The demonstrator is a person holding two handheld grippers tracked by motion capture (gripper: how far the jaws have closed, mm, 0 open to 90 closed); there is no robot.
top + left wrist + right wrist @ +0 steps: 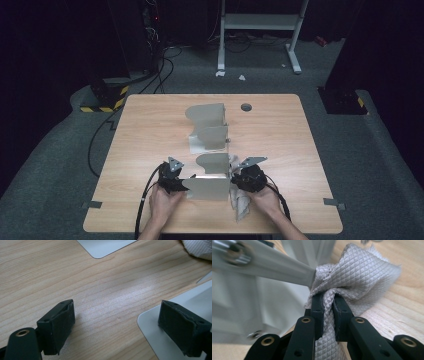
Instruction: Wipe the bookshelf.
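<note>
A dark room surrounds a light wooden table (150, 150), on which two grey metal stands are set, one nearer (210, 180) and one farther (207, 127). A quilted grey cloth (352, 282) is pinched tightly between the closed jaws of the right gripper (328, 305) and pressed against the near stand's right edge. The left gripper (117, 322) is held with its jaws wide apart, one pad over the base plate (162, 340), gripping nothing. The wipe is judged to go best if the stand is steadied from the left and the cloth is drawn along the metal with even pressure, kept bunched so it does not slip free.

A second metal bracket (207, 127) stands mid-table (150, 130) beside a grommet (246, 107).
</note>
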